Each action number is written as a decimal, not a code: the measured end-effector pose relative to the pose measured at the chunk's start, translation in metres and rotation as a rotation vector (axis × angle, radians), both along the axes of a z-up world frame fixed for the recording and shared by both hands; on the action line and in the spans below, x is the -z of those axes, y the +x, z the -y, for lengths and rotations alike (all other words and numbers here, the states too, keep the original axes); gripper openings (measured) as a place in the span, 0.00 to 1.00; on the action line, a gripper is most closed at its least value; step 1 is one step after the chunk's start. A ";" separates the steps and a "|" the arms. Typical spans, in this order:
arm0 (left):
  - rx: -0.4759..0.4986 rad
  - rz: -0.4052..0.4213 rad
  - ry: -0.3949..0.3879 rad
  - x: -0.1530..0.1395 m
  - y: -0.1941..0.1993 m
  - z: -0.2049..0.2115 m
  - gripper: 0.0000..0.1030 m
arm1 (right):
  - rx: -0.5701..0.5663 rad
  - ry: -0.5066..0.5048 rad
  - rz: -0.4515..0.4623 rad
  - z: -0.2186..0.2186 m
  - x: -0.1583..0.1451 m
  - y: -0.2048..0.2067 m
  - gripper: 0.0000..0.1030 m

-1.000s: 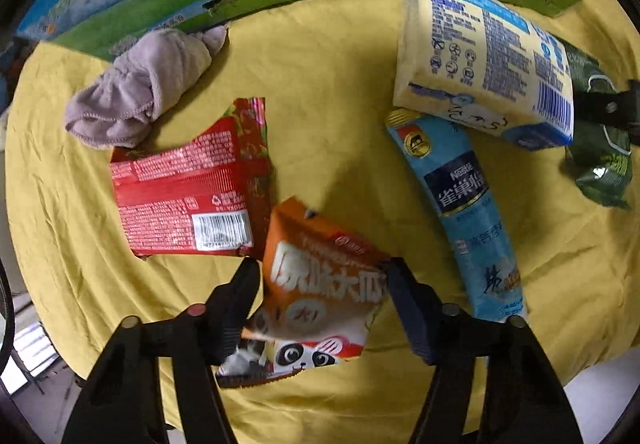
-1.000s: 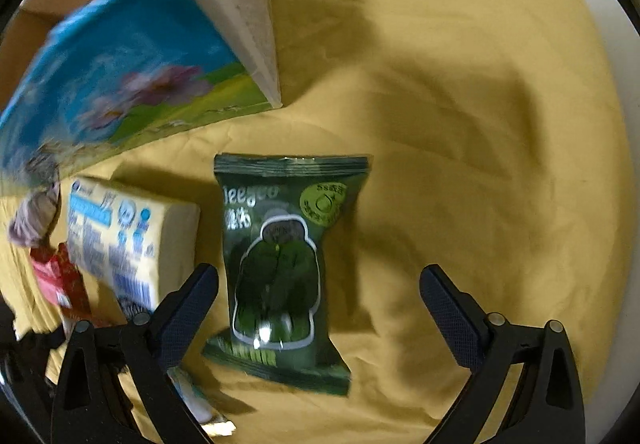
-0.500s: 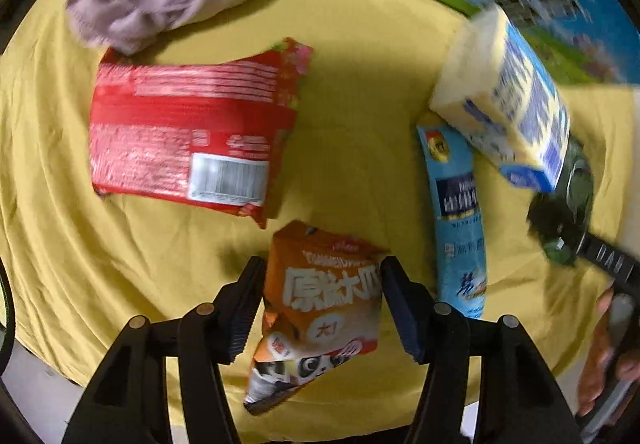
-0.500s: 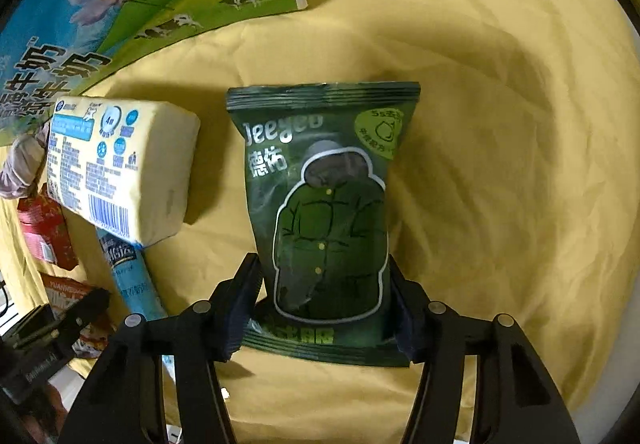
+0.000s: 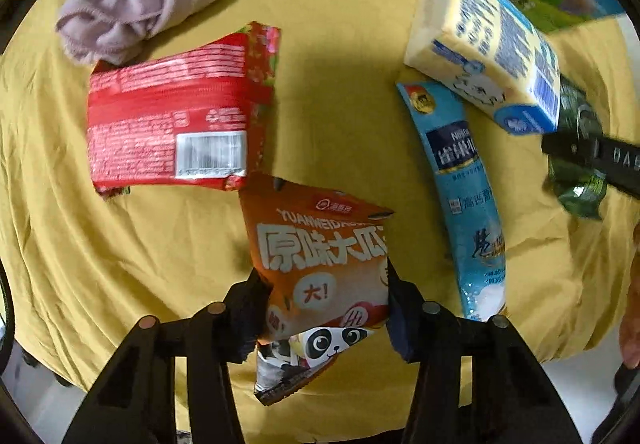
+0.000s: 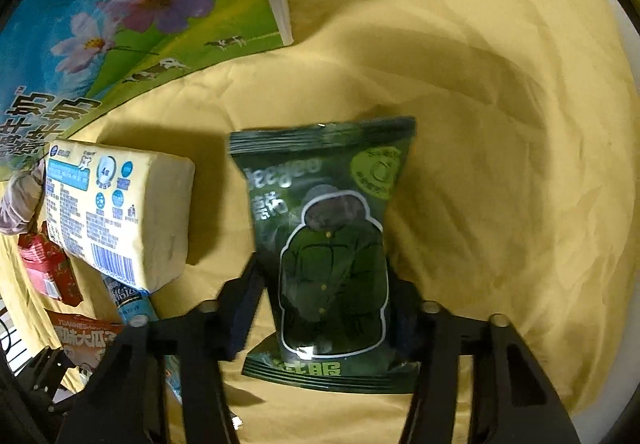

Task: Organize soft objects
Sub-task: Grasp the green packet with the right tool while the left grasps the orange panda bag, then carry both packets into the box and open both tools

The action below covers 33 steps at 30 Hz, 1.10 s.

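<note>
Yellow cloth (image 5: 340,92) covers our whole work surface, and the milk carton box (image 6: 132,24) at its far edge is our landmark. We have the left gripper (image 5: 326,298) clenched on the orange seed packet (image 5: 320,264), pinched low across its width so the bag hangs free of the cloth, on the side farthest from the box. Our right gripper (image 6: 328,304) grips the green snack bag (image 6: 328,236) the same way, just out from the box's corner. Beside the box lie the tissue pack (image 5: 488,48), blue sachet (image 5: 464,184), red packet (image 5: 172,124) and grey cloth (image 5: 140,8), waiting, we judge, for sorting.
</note>
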<state>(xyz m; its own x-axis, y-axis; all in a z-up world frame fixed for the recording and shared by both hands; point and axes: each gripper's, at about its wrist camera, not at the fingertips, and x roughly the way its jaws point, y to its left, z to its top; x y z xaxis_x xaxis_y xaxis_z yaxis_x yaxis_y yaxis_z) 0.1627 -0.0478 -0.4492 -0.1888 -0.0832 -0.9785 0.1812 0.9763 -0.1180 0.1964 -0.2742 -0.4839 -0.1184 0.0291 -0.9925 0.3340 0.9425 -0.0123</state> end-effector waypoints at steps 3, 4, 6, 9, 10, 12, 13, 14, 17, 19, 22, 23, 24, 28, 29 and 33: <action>-0.026 0.017 0.013 -0.022 -0.012 -0.024 0.44 | 0.008 0.009 0.002 -0.003 -0.004 -0.001 0.36; -0.039 0.018 0.011 -0.030 -0.017 -0.027 0.44 | 0.011 0.014 0.002 -0.008 -0.012 -0.005 0.35; -0.060 0.025 0.015 -0.034 -0.015 -0.027 0.44 | 0.008 0.021 0.003 -0.009 -0.013 -0.009 0.33; -0.081 0.042 0.011 -0.054 -0.020 -0.030 0.44 | 0.003 0.033 0.008 -0.012 -0.018 -0.018 0.33; -0.088 0.048 0.011 -0.063 -0.021 -0.031 0.44 | 0.002 0.038 0.013 -0.015 -0.025 -0.024 0.32; -0.093 0.070 0.000 -0.083 -0.018 -0.028 0.44 | -0.005 0.054 0.031 -0.019 -0.036 -0.033 0.32; -0.096 0.082 -0.003 -0.092 -0.019 -0.027 0.44 | -0.007 0.062 0.037 -0.020 -0.042 -0.035 0.32; -0.099 0.096 -0.010 -0.103 -0.019 -0.025 0.44 | -0.011 0.073 0.046 -0.021 -0.047 -0.037 0.32; -0.107 0.145 -0.035 -0.141 -0.015 -0.022 0.44 | -0.028 0.112 0.085 -0.025 -0.071 -0.046 0.32; -0.102 0.185 -0.048 -0.164 -0.009 -0.018 0.44 | -0.045 0.132 0.121 -0.032 -0.093 -0.048 0.32; -0.101 0.247 -0.069 -0.199 0.001 -0.008 0.44 | -0.069 0.158 0.180 -0.037 -0.130 -0.051 0.32; -0.098 0.267 -0.078 -0.210 0.005 -0.005 0.44 | -0.074 0.164 0.197 -0.035 -0.145 -0.054 0.32; -0.098 0.286 -0.086 -0.218 0.010 0.002 0.44 | -0.080 0.173 0.218 -0.038 -0.162 -0.052 0.32; -0.087 0.358 -0.115 -0.245 0.032 0.015 0.44 | -0.097 0.183 0.297 -0.035 -0.227 -0.046 0.32; -0.083 0.372 -0.118 -0.248 0.040 0.020 0.44 | -0.099 0.181 0.311 -0.034 -0.236 -0.042 0.32; -0.061 0.409 -0.141 -0.265 0.080 0.030 0.44 | -0.098 0.168 0.384 -0.035 -0.269 -0.013 0.32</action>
<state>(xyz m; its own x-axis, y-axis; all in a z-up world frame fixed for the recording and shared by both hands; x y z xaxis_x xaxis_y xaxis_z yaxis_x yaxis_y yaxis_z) 0.2427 -0.0775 -0.1842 0.2210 -0.2203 -0.9500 0.1835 0.9661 -0.1814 0.1833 -0.2389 -0.2145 0.2487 0.2013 -0.9474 0.1934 0.9481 0.2523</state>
